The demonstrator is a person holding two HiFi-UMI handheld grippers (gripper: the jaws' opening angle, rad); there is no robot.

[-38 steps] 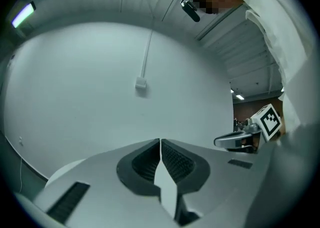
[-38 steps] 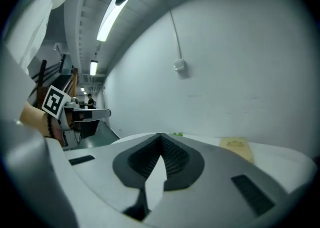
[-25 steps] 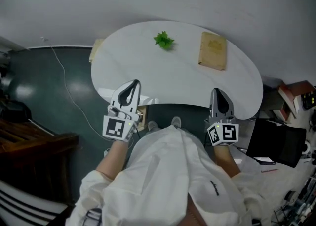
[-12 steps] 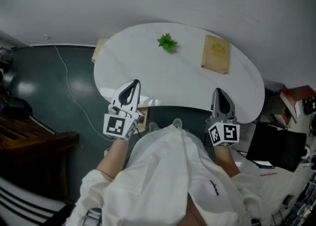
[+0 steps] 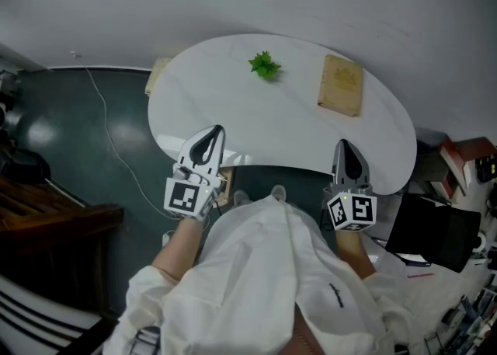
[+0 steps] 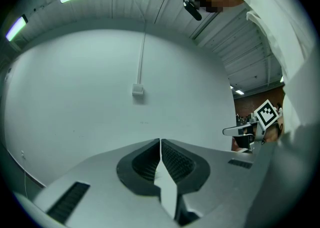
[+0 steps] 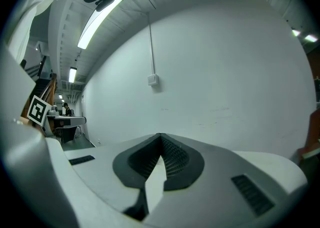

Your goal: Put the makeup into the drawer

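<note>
Hovering at the near edge of the table [image 5: 295,132], the left tongs [image 5: 211,134] are closed on nothing. Just right of them, under the rim, a wooden corner [image 5: 226,183] may be the drawer, though too little shows to be sure. Farther off lie a green sprig [image 5: 265,65] and, right of it, a flat tan case [image 5: 341,85]. The right tongs [image 5: 343,147] are likewise closed and empty. If the case is the makeup, it sits outside the drawer and stowing it remains. Otherwise the makeup may already be shut away.

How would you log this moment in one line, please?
left gripper: shut, empty | right gripper: shut, empty | table: green sprig, tan book | makeup: not seen
</note>
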